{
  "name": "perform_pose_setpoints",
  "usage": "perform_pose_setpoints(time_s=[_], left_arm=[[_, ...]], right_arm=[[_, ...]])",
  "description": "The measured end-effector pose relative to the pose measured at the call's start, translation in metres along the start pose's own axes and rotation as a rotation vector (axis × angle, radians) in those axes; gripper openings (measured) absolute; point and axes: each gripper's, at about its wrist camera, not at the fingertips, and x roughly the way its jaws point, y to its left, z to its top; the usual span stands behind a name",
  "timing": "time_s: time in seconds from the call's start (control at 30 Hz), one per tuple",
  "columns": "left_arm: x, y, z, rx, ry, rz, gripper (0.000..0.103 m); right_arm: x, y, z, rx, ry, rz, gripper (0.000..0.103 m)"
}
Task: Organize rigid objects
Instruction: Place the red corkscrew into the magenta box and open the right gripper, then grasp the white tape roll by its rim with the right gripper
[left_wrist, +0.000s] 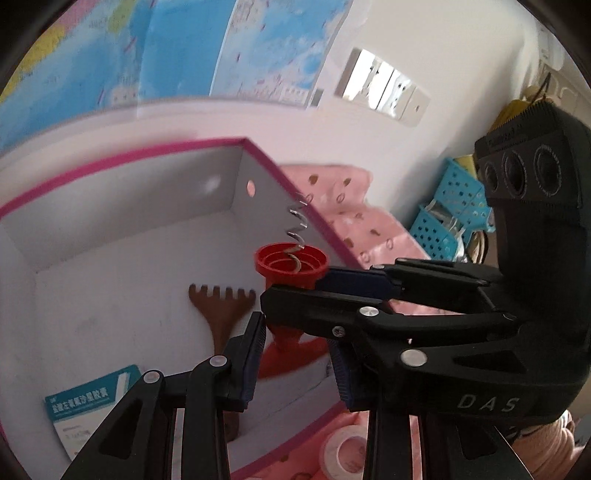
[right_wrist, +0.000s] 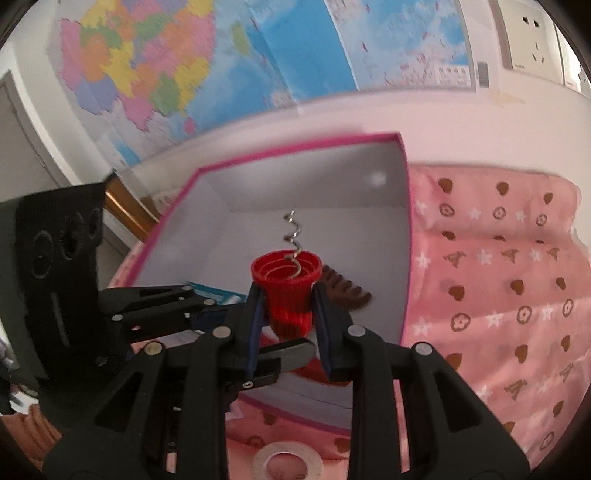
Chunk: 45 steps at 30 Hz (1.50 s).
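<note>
A red plastic corkscrew (left_wrist: 291, 263) with a bare metal spiral hangs over an open white box with a pink rim (left_wrist: 122, 158). In the right wrist view my right gripper (right_wrist: 286, 297) is shut on the corkscrew's (right_wrist: 285, 272) ribbed red body, one pad on each side. My left gripper (left_wrist: 295, 343) is shut on the red handle part lower down. The right gripper (left_wrist: 317, 286) reaches in from the right in the left wrist view. One left finger (right_wrist: 288, 352) crosses under the red body in the right wrist view.
Inside the box (right_wrist: 303, 144) lie a brown wooden comb (left_wrist: 221, 308) and a blue-and-white carton (left_wrist: 88, 406). Pink patterned cloth (right_wrist: 491, 280) covers the surface around it. A tape roll (right_wrist: 286, 461) lies in front, blue baskets (left_wrist: 443, 214) stand at the right, and maps hang on the wall.
</note>
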Motion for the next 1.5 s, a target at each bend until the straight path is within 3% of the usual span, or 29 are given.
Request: perform_pose_setpoints(time_s=[0.17,0.23,0.37,0.67,0.87,1.0,1.2,1.5], left_arm=[[0.001,0.005,-0.005,-0.021,0.012,0.018,0.033],[-0.002,0.007,-0.005,-0.034,0.009,0.024,0.033],[-0.012,0.006,-0.008,-0.034,-0.018,0.047,0.033],[-0.047,-0.002,-0.024,0.003,-0.114,0.119,0.04],[-0.078,-0.009,-0.044,0.033,-0.179,0.099,0.042],[-0.093,-0.019,-0.062,0.067,-0.207,0.09,0.049],[-0.1,-0.024,-0.093,0.069,-0.196,0.084,0.051],[-0.073,-0.034,-0.127,0.039,-0.096,0.037,0.051]], right_arm=[[0.005,-0.002,0.0,-0.02,0.015,-0.103,0.037],[0.002,-0.002,0.001,-0.03,-0.001,-0.155,0.044],[-0.008,0.0,0.001,-0.053,-0.033,-0.183,0.05],[-0.04,-0.005,-0.015,-0.023,-0.102,-0.141,0.05],[-0.062,-0.002,-0.033,-0.025,-0.141,-0.094,0.05],[-0.075,0.001,-0.052,-0.03,-0.154,-0.039,0.05],[-0.076,0.0,-0.085,-0.015,-0.115,0.013,0.05],[-0.042,-0.007,-0.13,0.015,0.033,0.006,0.05]])
